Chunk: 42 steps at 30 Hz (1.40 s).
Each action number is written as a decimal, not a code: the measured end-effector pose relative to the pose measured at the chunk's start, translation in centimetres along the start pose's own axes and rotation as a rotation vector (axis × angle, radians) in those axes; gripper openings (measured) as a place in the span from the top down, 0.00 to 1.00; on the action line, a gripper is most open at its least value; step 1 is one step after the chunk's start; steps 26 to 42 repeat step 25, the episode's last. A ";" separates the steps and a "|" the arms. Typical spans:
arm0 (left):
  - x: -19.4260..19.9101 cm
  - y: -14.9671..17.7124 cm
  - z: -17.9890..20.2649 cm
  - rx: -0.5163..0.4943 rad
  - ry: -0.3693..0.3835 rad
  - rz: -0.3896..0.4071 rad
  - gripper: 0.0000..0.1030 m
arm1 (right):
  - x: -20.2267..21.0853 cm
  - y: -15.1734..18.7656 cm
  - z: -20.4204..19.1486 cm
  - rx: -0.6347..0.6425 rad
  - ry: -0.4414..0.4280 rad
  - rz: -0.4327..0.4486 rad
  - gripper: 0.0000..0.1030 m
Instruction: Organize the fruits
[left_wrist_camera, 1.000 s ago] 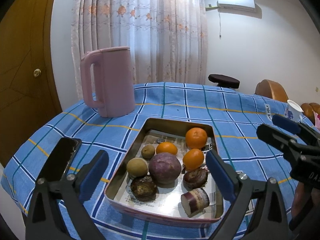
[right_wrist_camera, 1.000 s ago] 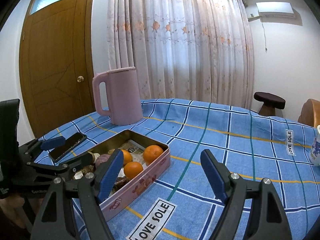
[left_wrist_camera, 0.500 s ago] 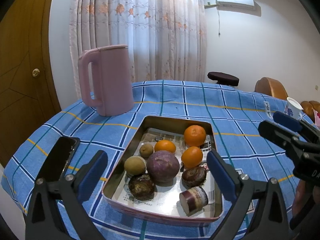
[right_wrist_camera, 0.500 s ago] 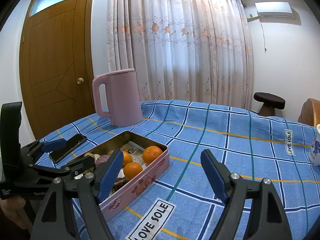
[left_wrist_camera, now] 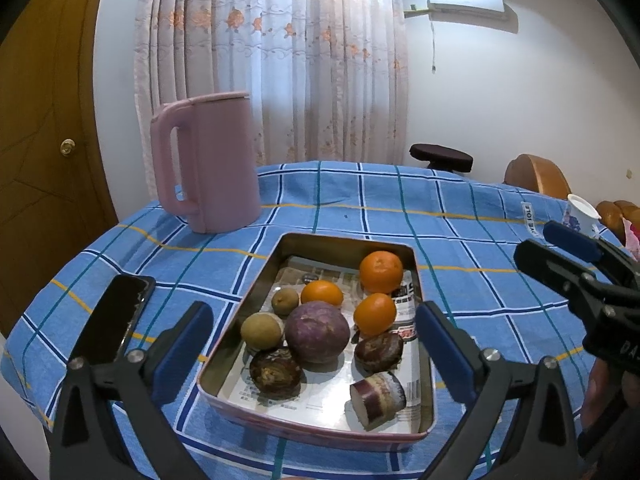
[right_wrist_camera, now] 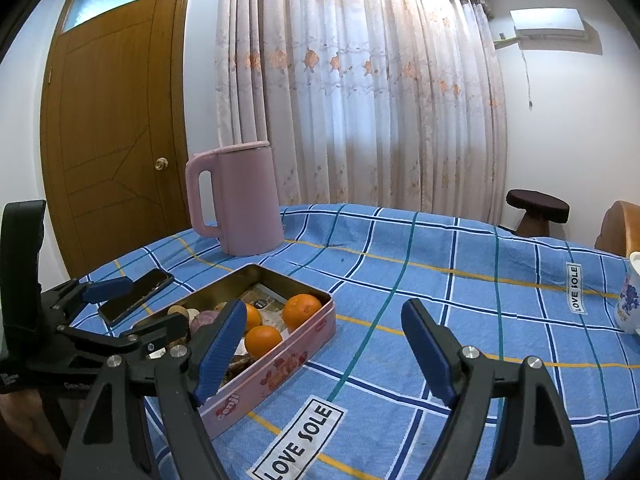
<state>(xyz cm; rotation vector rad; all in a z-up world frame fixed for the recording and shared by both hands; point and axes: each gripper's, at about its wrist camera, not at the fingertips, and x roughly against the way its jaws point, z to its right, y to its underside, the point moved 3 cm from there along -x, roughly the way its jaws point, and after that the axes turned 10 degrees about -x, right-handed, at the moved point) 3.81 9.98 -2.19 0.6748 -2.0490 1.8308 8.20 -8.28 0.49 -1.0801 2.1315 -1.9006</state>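
A pink metal tin [left_wrist_camera: 248,292] lined with newspaper sits on the blue checked tablecloth and holds three oranges [left_wrist_camera: 380,266], a big purple fruit [left_wrist_camera: 317,332], two small tan fruits [left_wrist_camera: 262,331], two dark brown fruits [left_wrist_camera: 275,373] and a cut purple piece [left_wrist_camera: 378,399]. My left gripper [left_wrist_camera: 310,350] is open and empty, held just above the tin's near end. My right gripper [right_wrist_camera: 324,344] is open and empty over bare cloth to the right of the tin [right_wrist_camera: 280,364]. Each gripper shows in the other's view.
A pink kettle [left_wrist_camera: 206,164] stands behind the tin at the left. A black phone [left_wrist_camera: 112,316] lies left of the tin. A white patterned cup [right_wrist_camera: 630,296] stands at the far right. A stool [right_wrist_camera: 538,210] and a wooden chair are beyond the table.
Both grippers rose slightly and stayed open; the left one drew back a little from the tin. Nothing in the tin moved.
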 end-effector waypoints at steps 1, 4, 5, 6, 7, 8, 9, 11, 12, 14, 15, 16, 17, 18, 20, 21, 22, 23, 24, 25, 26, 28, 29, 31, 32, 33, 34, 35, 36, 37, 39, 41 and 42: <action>0.0 0.0 0.1 0.001 0.006 -0.001 0.00 | 0.1 0.0 0.1 -0.001 0.002 0.002 0.22; 0.2 -0.1 0.3 -0.006 0.004 0.000 0.00 | 0.4 -0.2 0.4 -0.010 0.007 0.009 0.22; 0.3 -0.1 0.4 -0.007 0.000 0.000 0.00 | 0.5 -0.2 0.5 -0.013 0.007 0.011 0.22; 0.3 -0.2 0.4 -0.011 -0.007 0.000 0.00 | 0.5 -0.2 0.6 -0.015 0.008 0.013 0.22; 0.3 -0.2 0.6 -0.016 -0.007 -0.001 0.00 | 0.6 -0.2 0.7 -0.016 0.008 0.014 0.22; 0.3 -0.2 0.8 -0.019 -0.004 0.000 0.00 | 0.6 -0.2 0.7 -0.016 0.009 0.014 0.22; 0.3 -0.2 0.9 -0.022 -0.003 -0.001 0.00 | 0.6 -0.2 0.7 -0.016 0.009 0.013 0.22; 0.3 -0.3 1.1 -0.022 0.003 -0.004 0.00 | 0.6 -0.1 0.7 -0.015 0.010 0.013 0.22; 0.3 -0.2 1.2 -0.021 0.009 -0.007 0.00 | 0.7 -0.1 0.8 -0.014 0.010 0.013 0.22; 0.2 -0.2 1.2 -0.018 0.008 -0.013 0.00 | 0.8 0.0 0.9 -0.013 0.012 0.012 0.22; 0.1 -0.2 1.3 -0.020 0.002 -0.013 0.00 | 0.8 0.0 1.0 -0.014 0.013 0.011 0.22; 0.1 -0.2 1.3 -0.024 0.004 -0.014 0.00 | 0.9 0.0 1.2 -0.016 0.013 0.011 0.22; 0.1 -0.1 1.4 -0.025 0.004 -0.015 0.00 | 0.9 0.0 1.3 -0.018 0.015 0.012 0.22; 0.1 -0.2 1.5 -0.025 0.005 -0.013 0.00 | 1.0 0.0 1.4 -0.020 0.017 0.011 0.22; 0.2 -0.2 1.6 -0.027 0.003 -0.007 0.00 | 1.1 0.1 1.8 -0.022 0.024 0.008 0.22; 0.2 -0.2 1.6 -0.026 0.002 -0.004 0.00 | 1.1 0.1 2.1 -0.022 0.035 0.002 0.22; 0.3 -0.2 1.5 -0.023 0.003 -0.002 0.00 | 1.1 0.2 2.3 -0.022 0.044 -0.003 0.22; 0.3 -0.2 1.5 -0.020 0.002 -0.001 0.00 | 1.2 0.3 2.6 -0.021 0.054 -0.007 0.22; 0.3 -0.2 1.4 -0.018 0.000 -0.001 0.00 | 1.3 0.4 3.3 -0.019 0.074 -0.015 0.22; 0.3 -0.2 1.3 -0.020 0.000 -0.001 0.00 | 1.4 0.5 3.8 -0.018 0.094 -0.024 0.22; 0.3 -0.2 1.3 -0.020 0.000 -0.001 0.00 | 1.4 0.5 3.8 -0.018 0.094 -0.024 0.22; 0.3 -0.2 1.3 -0.020 0.000 -0.001 0.00 | 1.4 0.5 3.8 -0.018 0.094 -0.024 0.22; 0.3 -0.2 1.3 -0.020 0.000 -0.001 0.00 | 1.4 0.5 3.8 -0.018 0.094 -0.024 0.22; 0.3 -0.2 1.3 -0.020 0.000 -0.001 0.00 | 1.4 0.5 3.8 -0.018 0.094 -0.024 0.22; 0.3 -0.2 1.3 -0.020 0.000 -0.001 0.00 | 1.4 0.5 3.8 -0.018 0.094 -0.024 0.22; 0.3 -0.2 1.3 -0.020 0.000 -0.001 0.00 | 1.4 0.5 3.8 -0.018 0.094 -0.024 0.22; 0.3 -0.2 1.3 -0.020 0.000 -0.001 0.00 | 1.4 0.5 3.8 -0.018 0.094 -0.024 0.22; 0.3 -0.2 1.3 -0.020 0.000 -0.001 0.00 | 1.4 0.5 3.8 -0.018 0.094 -0.024 0.22; 0.3 -0.2 1.3 -0.020 0.000 -0.001 0.00 | 1.4 0.5 3.8 -0.018 0.094 -0.024 0.22; 0.3 -0.2 1.3 -0.020 0.000 -0.001 0.00 | 1.4 0.5 3.8 -0.018 0.094 -0.024 0.22; 0.3 -0.2 1.3 -0.020 0.000 -0.001 0.00 | 1.4 0.5 3.8 -0.018 0.094 -0.024 0.22; 0.3 -0.2 1.3 -0.020 0.000 -0.001 0.00 | 1.4 0.5 3.8 -0.018 0.094 -0.024 0.22; 0.3 -0.2 1.3 -0.020 0.000 -0.001 0.00 | 1.4 0.5 3.8 -0.018 0.094 -0.024 0.22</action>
